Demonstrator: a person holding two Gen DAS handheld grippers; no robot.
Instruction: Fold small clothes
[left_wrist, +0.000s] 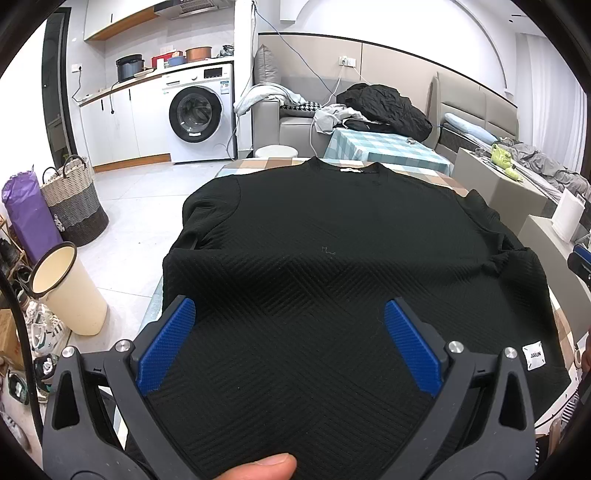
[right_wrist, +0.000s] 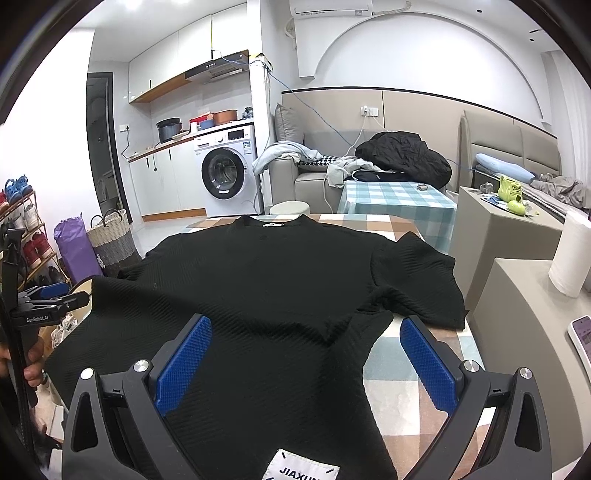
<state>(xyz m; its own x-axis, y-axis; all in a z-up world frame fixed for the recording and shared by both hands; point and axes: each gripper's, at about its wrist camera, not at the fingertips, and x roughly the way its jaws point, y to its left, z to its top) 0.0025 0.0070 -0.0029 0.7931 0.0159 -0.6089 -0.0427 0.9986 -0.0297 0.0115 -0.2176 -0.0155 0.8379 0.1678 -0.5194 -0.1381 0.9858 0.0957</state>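
White walls, pale tiled floor (left_wrist: 147, 206). Far left: white cabinets, washing machine (left_wrist: 201, 116) under counter with pots. Far centre: grey sofa (right_wrist: 314, 181) heaped with clothes, checked cloth just in front. Left: woven basket (left_wrist: 74, 203), purple bag, cream bin (left_wrist: 66, 288), shoe rack (right_wrist: 26, 236). Right: beige units, paper roll (right_wrist: 569, 254).

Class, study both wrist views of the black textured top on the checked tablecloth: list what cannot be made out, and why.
- Black textured top, left wrist view: near hem hidden behind open left gripper.
- White brand label, right wrist view: cut off by bottom edge.
- Checked tablecloth, both views: mostly covered by the top.
- Neck tag: too small to read.
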